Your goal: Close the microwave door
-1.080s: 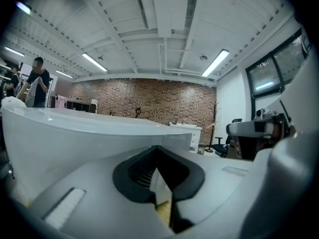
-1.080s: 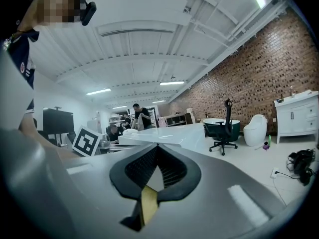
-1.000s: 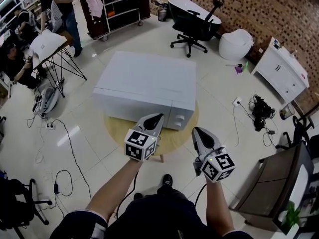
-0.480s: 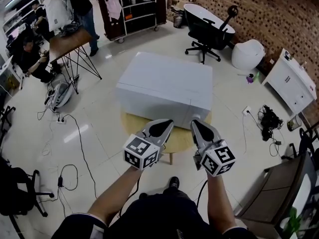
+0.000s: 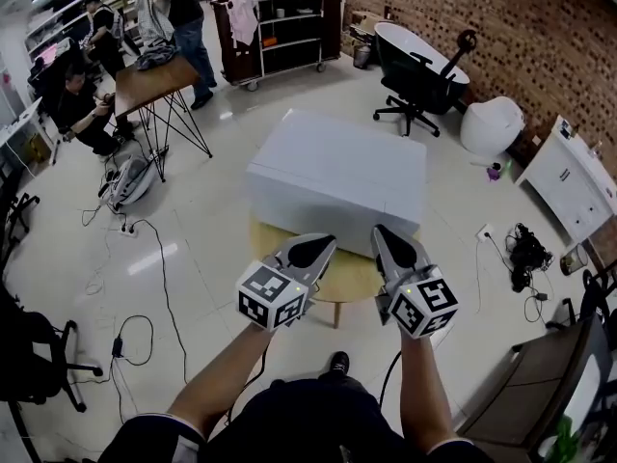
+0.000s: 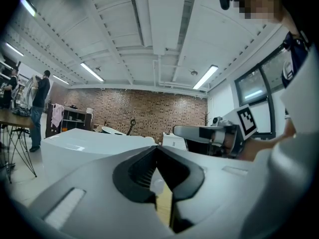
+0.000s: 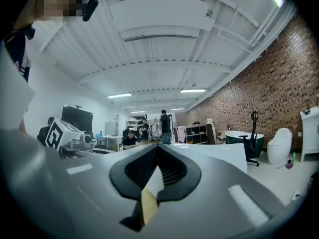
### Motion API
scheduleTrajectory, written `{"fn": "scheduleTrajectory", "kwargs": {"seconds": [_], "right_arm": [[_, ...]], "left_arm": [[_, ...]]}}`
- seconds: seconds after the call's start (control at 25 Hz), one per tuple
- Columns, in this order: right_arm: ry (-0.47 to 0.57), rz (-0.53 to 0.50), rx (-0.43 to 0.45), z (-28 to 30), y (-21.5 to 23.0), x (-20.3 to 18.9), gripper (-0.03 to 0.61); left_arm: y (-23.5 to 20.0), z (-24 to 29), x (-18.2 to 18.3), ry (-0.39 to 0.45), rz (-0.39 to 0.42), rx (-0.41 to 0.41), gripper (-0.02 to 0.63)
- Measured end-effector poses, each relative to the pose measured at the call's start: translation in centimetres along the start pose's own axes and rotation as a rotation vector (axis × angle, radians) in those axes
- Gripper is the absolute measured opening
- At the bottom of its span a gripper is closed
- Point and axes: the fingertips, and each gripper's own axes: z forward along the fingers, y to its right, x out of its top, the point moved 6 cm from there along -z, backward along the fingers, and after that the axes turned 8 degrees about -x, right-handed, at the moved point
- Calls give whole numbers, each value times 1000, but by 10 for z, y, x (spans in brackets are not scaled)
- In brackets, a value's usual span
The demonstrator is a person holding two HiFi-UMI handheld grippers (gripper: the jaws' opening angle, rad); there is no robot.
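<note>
On the round wooden table sits your boxy white microwave, its rigid door likely light-swinging: nudge the free edge, left gripper and right gripper both clenched empty.

The microwave was a plain white box with a broad, flat top. It stood upright on the round wooden table, covering the table's far part and reaching past its far edge. Its front faced the table's near rim, and the door there looked flush and shut.
</note>
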Motion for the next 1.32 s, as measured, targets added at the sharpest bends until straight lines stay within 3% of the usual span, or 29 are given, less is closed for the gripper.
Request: {"fn": "scheduleTrajectory", "kwargs": {"seconds": [1.32], "right_arm": [[0, -8, 38, 4, -10, 5, 0]], "left_arm": [[3, -8, -5, -25, -15, -20, 12]]}}
